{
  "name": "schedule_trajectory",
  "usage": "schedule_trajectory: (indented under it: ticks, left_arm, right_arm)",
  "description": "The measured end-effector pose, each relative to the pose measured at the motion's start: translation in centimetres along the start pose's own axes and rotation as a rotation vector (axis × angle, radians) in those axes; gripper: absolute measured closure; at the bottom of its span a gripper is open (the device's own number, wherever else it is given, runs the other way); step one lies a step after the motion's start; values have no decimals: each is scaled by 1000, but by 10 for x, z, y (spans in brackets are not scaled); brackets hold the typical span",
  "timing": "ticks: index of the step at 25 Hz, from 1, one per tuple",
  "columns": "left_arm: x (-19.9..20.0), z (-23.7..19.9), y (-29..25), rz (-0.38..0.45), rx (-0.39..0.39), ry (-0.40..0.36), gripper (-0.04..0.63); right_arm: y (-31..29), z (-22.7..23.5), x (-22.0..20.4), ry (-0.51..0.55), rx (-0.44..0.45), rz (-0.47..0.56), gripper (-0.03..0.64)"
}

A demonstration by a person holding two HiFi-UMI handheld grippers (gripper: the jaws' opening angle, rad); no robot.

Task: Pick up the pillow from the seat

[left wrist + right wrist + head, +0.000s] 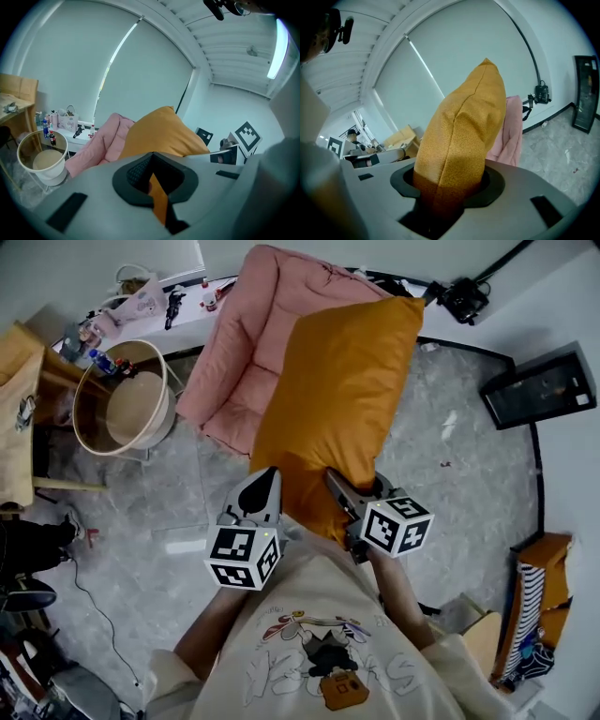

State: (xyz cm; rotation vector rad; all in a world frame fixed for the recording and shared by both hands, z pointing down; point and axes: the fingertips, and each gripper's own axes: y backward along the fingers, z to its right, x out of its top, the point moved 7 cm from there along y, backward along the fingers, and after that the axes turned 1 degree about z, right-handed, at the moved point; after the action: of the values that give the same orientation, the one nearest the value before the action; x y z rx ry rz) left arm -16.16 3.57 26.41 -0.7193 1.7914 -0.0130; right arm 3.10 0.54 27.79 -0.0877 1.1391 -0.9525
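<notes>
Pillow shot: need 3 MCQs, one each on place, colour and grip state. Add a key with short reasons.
1. In the head view, where does the round tub stand relative to the pink seat?
A) left of it
B) right of it
C) on top of it

2. What colour is the pillow?
A) grey
B) orange
C) blue

3. How many grippers are shut on the pillow?
A) one
B) both
C) neither

Key:
1 A: the tub sits on the floor at the picture's left, apart from the seat.
2 B: the pillow's fabric is orange in all three views.
3 B: the left gripper pinches a thin edge of the pillow, and the right gripper clamps a thicker fold, each shown in its own view.
</notes>
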Motion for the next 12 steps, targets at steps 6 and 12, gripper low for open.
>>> schedule_trajectory:
  ticks: [6, 12]
  left_arm:
    - [-5, -4, 30, 4, -55, -16, 589]
    - [-14, 11, 36, -3, -122, -70, 591]
  right_arm:
    - [27, -26, -26, -45, -47, 48, 394]
    - [61, -28, -45, -132, -43, 64, 393]
